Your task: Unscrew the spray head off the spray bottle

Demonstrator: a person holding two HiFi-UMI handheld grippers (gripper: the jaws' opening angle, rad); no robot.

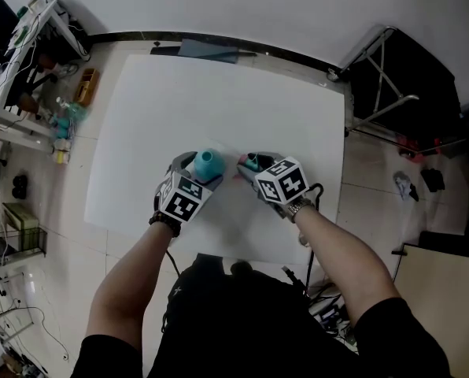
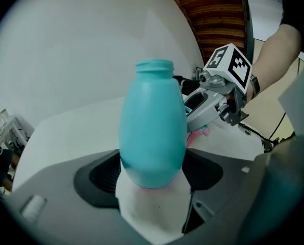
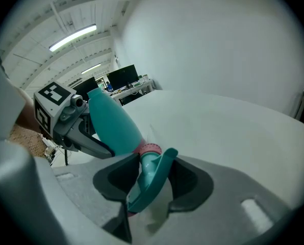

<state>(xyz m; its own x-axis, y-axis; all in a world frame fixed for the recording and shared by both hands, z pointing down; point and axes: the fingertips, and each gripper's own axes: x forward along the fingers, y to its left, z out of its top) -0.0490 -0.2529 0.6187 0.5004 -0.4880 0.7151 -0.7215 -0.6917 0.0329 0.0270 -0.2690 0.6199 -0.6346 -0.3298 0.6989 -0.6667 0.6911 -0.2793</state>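
Spray head (image 3: 153, 168) is off; bottle (image 2: 152, 131) neck bare. L tongs (image 2: 152, 184) clenched on bottle base, R tongs (image 3: 151, 182) grasp the head. Left, prob.: set it on table (image 1: 219, 101).

Left gripper (image 1: 207, 165) beside right gripper (image 1: 249, 164)

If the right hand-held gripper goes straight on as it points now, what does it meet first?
Probably the teal bottle, just ahead and slightly left of its line; otherwise the white table. Depth is unclear.
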